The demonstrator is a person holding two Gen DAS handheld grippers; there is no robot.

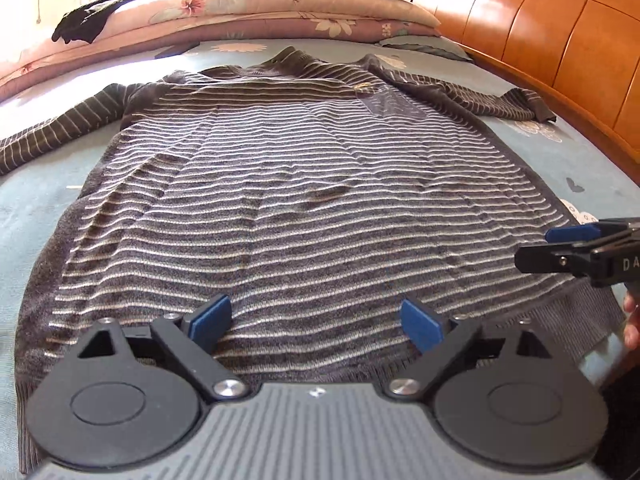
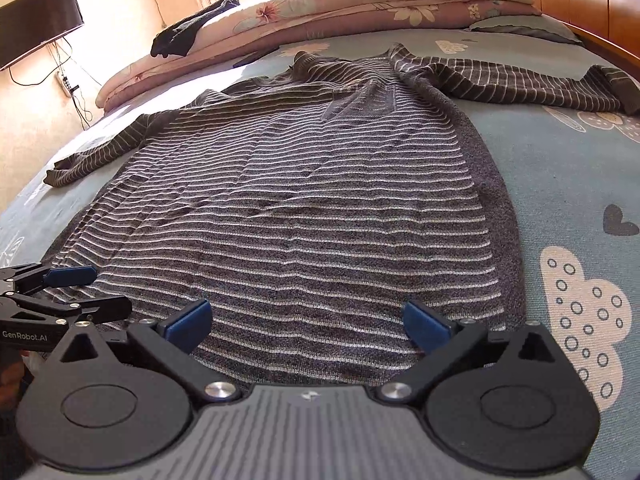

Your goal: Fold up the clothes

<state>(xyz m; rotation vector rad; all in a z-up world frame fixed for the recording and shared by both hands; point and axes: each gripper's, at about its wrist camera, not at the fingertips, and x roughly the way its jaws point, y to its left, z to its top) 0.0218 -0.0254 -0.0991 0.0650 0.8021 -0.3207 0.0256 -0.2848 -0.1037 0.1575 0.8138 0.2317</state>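
A grey sweater with thin pale stripes [image 1: 280, 200] [image 2: 304, 216] lies flat on the bed, collar at the far end, both sleeves spread sideways. My left gripper [image 1: 316, 322] hovers over the near hem, left of centre, jaws wide apart with only fabric below them. My right gripper [image 2: 308, 322] hangs over the hem's right part, also open and holding nothing. Each gripper shows in the other's view: the right gripper [image 1: 560, 248] comes in from the right edge, and the left gripper [image 2: 88, 292] from the left edge.
The bed has a blue sheet [image 2: 560, 184] with heart and cloud prints. Folded pink and blue quilts [image 1: 280, 4] are stacked at the far end, a black garment [image 1: 96, 16] on them. A wooden headboard [image 1: 540, 32] runs along the right. A dark screen [image 2: 36, 20] hangs on the left wall.
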